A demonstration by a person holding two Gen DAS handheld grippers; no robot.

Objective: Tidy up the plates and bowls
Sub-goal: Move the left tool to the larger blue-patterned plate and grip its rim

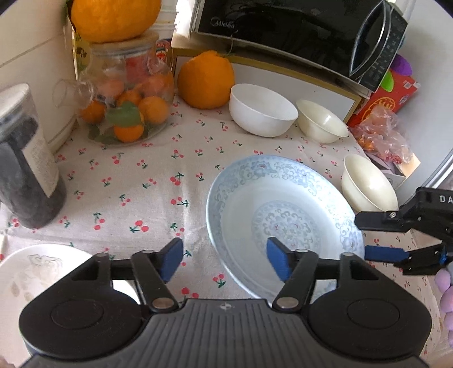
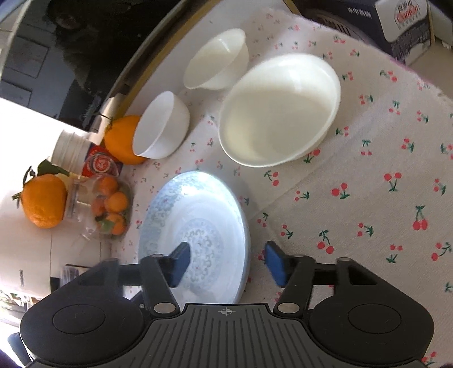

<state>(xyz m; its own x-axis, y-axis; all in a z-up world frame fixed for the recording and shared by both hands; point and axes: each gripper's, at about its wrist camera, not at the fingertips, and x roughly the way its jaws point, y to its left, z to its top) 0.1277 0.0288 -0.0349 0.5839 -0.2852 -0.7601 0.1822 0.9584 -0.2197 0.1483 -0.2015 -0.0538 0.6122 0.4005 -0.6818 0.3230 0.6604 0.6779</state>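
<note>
The patterned plate is set on the counter, right of centre and near. Far behind it, two bowls are placed side by side: the larger bowl to the left, the smaller bowl just beside it on the right. A third bowl is found just right of the plate. A large citrus fruit is placed left of the larger bowl, below the microwave. Further left, a glass jar is seen, small fruits held in it and another large fruit set on its lid. A canister is stood at the far left, a plate near it.
</note>
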